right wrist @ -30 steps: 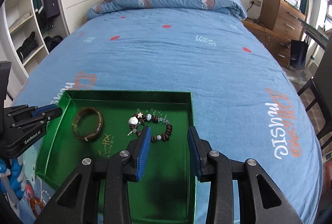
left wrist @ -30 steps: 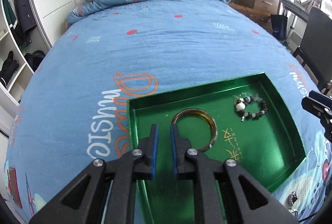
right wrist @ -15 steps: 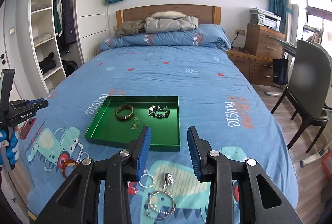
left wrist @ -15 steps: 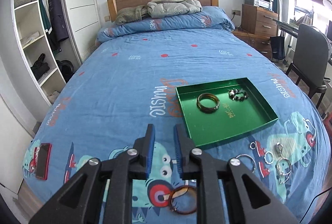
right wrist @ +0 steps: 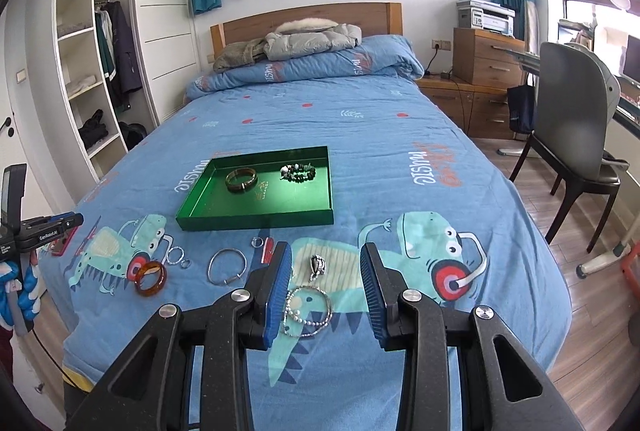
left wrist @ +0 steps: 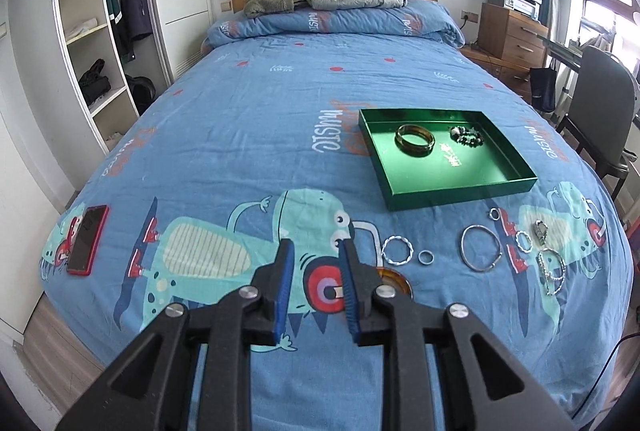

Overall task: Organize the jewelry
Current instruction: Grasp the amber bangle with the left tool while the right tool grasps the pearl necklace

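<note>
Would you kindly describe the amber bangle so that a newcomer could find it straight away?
Start at the green tray on the blue bedspread, then look past its near left corner to the loose jewelry lying on the cover. The amber bangle is leftmost there, left of the large silver bangle. It alone is thick, translucent and orange-brown; its neighbours are thin silver rings.

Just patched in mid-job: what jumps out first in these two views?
The green tray on the blue dinosaur bedspread, holding a brown bangle and a beaded bracelet. Nearer the foot of the bed lie loose pieces: an amber bangle, silver rings and a pearl bracelet. Both grippers hover empty, jaws open.
</note>
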A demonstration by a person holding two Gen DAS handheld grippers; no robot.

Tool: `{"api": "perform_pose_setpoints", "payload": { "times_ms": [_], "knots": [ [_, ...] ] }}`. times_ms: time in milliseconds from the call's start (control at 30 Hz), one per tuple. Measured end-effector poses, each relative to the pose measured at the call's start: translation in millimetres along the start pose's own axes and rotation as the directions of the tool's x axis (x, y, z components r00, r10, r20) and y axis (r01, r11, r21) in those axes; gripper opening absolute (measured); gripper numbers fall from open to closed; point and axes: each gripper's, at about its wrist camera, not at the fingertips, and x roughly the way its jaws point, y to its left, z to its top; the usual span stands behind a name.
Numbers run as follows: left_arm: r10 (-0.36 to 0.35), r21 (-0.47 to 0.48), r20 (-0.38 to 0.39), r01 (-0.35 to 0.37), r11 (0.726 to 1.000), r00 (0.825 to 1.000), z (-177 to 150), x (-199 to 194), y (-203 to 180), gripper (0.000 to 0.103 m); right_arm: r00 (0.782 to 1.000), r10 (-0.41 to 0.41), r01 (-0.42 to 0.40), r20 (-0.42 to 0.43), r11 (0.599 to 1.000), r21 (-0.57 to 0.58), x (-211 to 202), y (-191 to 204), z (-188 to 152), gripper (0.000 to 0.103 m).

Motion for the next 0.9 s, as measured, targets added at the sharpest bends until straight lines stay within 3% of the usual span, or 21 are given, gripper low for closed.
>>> {"api": "perform_pose_setpoints", "payload": {
  "times_ms": [167, 333, 633, 900],
  "knots": [
    [0.009, -0.023, -0.052, -0.01, 1.0, 0.999, -15.5, 20.2, 4.6, 0.022, 0.999, 0.003, -0.002, -0.044, 1.0, 0.027, 12.5, -11.1, -16.8, 0.034],
    [-0.002, -0.042, -0.13, -0.003, 0.999, 0.992, -31.0, 52.9, 1.5, 0.022, 0.99, 0.022, -0.017, -0.137, 0.999, 0.036, 57.0, -11.6, -35.1, 0.03],
    [-0.066, -0.058, -0.251, 0.053, 0.997, 0.966, -47.0, 102.0, -17.2, 0.022, 0.955, 0.055, -0.049, -0.291, 0.998, 0.028, 134.6, -8.7, -60.5, 0.028],
    [-0.077, -0.079, -0.326, 0.054, 0.995, 0.942, -49.9, 132.4, -26.5, 0.022, 0.925, 0.066, -0.071, -0.375, 0.997, 0.001, 176.7, -8.8, -66.9, 0.028]
  ]
}}
